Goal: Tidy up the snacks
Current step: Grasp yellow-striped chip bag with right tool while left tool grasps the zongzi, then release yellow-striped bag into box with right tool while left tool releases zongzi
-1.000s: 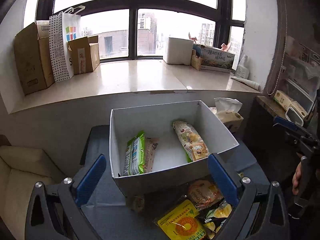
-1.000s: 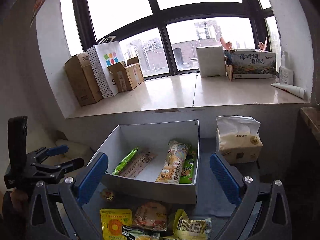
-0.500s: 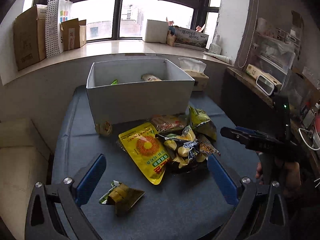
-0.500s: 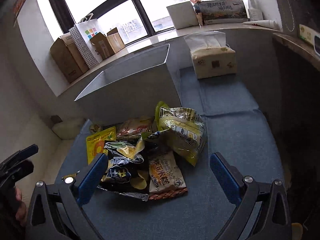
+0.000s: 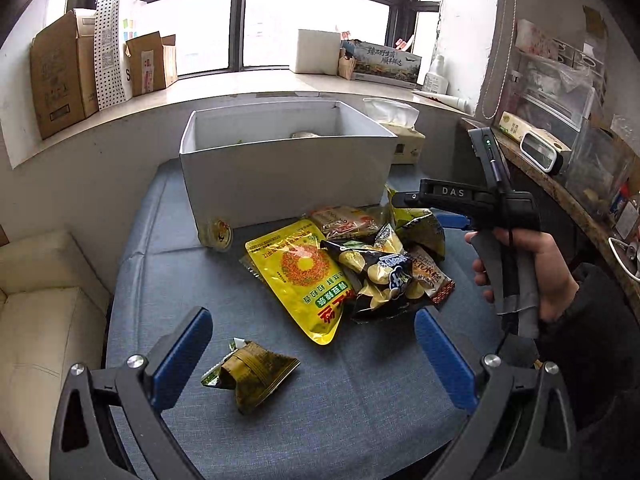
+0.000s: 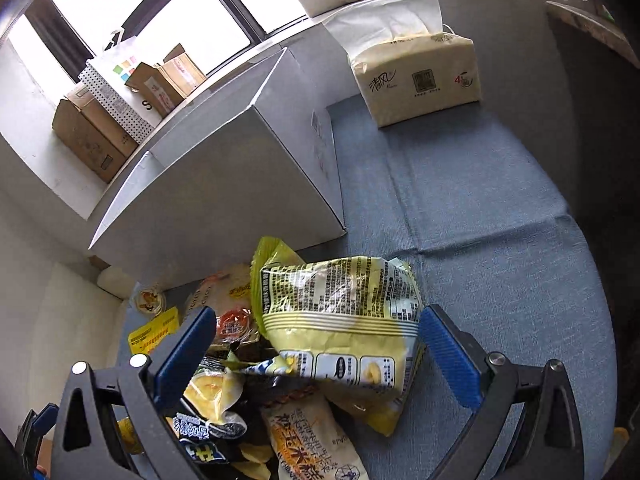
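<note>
A white box (image 5: 286,172) sits on the blue desk (image 5: 360,392), and it is the landmark here. A pile of snacks (image 5: 360,264) lies just in front of the box. In the pile there is a flat yellow bag (image 5: 304,276), a black chip bag (image 5: 380,276) partly on top of it, and a pale yellow chip bag (image 6: 344,320) on the right side of the pile, near the box's front right corner. A small round snack (image 5: 218,233) touches the front left corner of the box. A green wrapped snack (image 5: 252,372) lies alone, well in front of the box and apart from the pile. A tissue pack (image 6: 416,76) stands to the right of the box, toward its back.

The left hand-held gripper (image 5: 312,352) is wide open and holds nothing. It hangs above the desk in front of the pile, with the green wrapped snack between its fingers in the view.

The right hand-held gripper (image 6: 316,344) is wide open too, and holds nothing. It is down low over the pile, and its blue fingers (image 6: 448,356) sit on each side of the pale yellow chip bag.
</note>
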The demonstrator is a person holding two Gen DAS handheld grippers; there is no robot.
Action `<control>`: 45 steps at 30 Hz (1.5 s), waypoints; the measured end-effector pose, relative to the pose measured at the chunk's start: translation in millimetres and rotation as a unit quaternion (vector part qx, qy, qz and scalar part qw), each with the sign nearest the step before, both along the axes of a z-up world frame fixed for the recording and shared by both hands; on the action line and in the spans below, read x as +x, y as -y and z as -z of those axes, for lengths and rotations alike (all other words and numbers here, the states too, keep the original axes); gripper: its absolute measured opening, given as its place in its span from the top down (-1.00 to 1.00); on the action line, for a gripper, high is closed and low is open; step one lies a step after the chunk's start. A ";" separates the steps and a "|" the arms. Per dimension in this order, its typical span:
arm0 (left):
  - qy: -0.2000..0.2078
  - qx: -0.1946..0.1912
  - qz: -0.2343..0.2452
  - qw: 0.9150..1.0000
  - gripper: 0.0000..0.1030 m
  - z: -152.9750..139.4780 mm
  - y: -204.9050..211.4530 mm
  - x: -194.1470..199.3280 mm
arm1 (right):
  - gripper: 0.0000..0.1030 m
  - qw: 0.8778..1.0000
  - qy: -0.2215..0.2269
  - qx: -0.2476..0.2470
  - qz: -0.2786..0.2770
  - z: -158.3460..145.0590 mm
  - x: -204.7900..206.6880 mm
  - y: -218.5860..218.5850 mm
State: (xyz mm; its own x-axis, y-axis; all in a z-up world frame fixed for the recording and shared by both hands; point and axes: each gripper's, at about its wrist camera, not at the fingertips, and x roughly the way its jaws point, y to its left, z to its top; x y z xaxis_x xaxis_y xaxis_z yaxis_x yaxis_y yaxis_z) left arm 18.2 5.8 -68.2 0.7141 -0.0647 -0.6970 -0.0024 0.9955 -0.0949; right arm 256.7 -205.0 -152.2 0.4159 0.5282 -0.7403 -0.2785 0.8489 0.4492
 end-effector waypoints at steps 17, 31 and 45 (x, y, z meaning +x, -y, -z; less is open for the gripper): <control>-0.016 -0.001 -0.018 1.000 -1.00 8.7 -11.0 3.5 | -0.23 1.000 0.000 -0.016 -0.007 11.2 -10.3 5.3; -0.099 0.013 -0.014 0.995 -1.00 70.6 -31.4 30.1 | -0.10 0.985 0.168 -0.050 -0.006 -89.9 -98.6 24.2; -0.131 0.092 -0.019 0.987 -0.43 96.1 -18.3 31.2 | -0.10 0.986 0.166 -0.030 -0.012 -94.7 -137.7 40.0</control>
State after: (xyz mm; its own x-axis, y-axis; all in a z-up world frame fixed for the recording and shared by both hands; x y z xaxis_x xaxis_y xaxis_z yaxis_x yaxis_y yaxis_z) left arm 49.4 24.1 -164.3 0.5073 0.1043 -0.8554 -0.0411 0.9944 0.0970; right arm 119.0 -245.1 -57.6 0.6281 0.5001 -0.5961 -0.4227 0.8625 0.2782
